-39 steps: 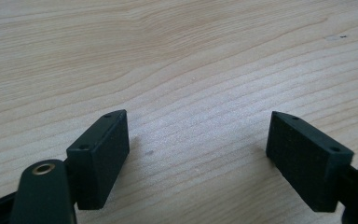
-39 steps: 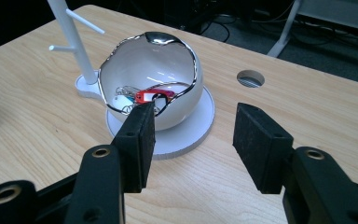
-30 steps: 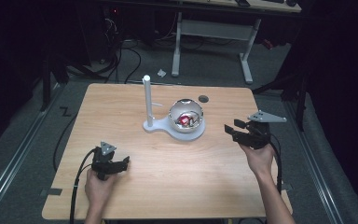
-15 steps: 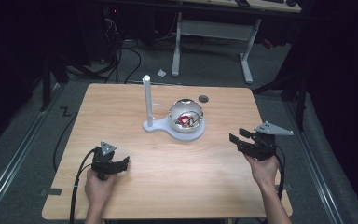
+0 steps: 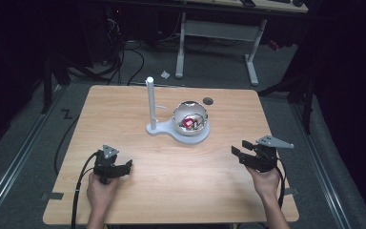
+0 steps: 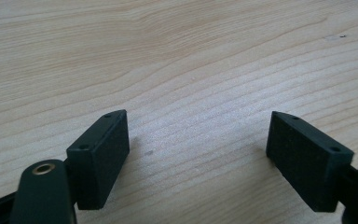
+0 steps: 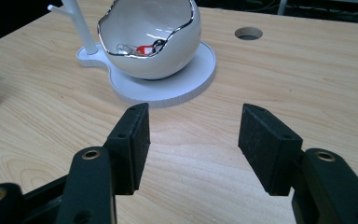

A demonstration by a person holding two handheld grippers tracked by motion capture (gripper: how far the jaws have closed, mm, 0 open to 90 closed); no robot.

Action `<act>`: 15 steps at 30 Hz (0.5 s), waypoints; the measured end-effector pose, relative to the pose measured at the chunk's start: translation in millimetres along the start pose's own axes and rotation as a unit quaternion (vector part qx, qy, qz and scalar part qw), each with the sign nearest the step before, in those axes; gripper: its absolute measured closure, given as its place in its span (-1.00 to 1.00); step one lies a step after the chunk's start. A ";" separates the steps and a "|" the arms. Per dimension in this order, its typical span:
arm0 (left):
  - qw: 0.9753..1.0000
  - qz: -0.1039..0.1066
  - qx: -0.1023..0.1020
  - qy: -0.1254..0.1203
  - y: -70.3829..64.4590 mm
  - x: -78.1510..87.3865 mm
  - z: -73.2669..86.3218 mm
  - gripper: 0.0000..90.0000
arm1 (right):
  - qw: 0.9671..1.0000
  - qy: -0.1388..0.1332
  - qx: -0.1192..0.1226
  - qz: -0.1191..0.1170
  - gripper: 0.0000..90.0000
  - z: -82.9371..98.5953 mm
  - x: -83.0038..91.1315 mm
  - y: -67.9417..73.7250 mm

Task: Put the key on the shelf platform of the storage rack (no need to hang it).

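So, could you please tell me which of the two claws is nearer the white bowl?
The right claw; it faces the bowl, nearer than the left claw.

I see a dim room, grey carpet floor point(image 5: 24, 157), a white-legged desk point(image 5: 217, 28) behind my wooden table point(image 5: 171, 191) (cables point(image 5: 124, 62) underneath).

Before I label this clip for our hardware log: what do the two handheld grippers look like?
Both are black. The left gripper carries a small grey three-cornered plate and trails a black cable; the right gripper has a larger grey plate. Each has two flat rectangular pads with small screw holes. Forearms are bare, no sleeves.
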State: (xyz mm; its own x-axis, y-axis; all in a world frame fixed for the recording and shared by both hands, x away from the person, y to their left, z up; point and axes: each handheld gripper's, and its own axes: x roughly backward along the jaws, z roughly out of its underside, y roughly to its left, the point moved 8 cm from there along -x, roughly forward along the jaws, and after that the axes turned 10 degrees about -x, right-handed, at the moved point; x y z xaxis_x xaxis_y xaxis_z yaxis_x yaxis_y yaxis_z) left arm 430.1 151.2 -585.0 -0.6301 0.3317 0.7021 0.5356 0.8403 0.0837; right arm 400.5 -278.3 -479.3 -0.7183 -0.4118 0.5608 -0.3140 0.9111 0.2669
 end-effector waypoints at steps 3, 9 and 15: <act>1.000 0.000 0.000 0.000 0.0 0.0 0.0 -0.52 | 1.000 0.005 0.002 0.002 -0.04 3.5 -2.8 -0.3; 1.000 0.000 0.000 0.000 0.0 0.0 0.0 -0.52 | 1.000 0.015 0.001 0.003 -0.04 14.8 -13.2 -1.8; 1.000 0.000 0.000 0.000 0.0 0.0 0.0 -0.52 | 1.000 0.023 -0.006 0.017 0.02 27.9 -23.1 -6.5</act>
State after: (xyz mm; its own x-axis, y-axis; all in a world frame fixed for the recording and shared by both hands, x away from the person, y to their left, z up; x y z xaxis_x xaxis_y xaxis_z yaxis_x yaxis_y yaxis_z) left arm 430.1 151.2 -585.0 -0.6303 0.3318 0.7019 0.5355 0.8404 0.0836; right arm 401.8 -274.3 -515.9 -0.6983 -0.3818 0.6055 -0.2821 0.9242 0.2574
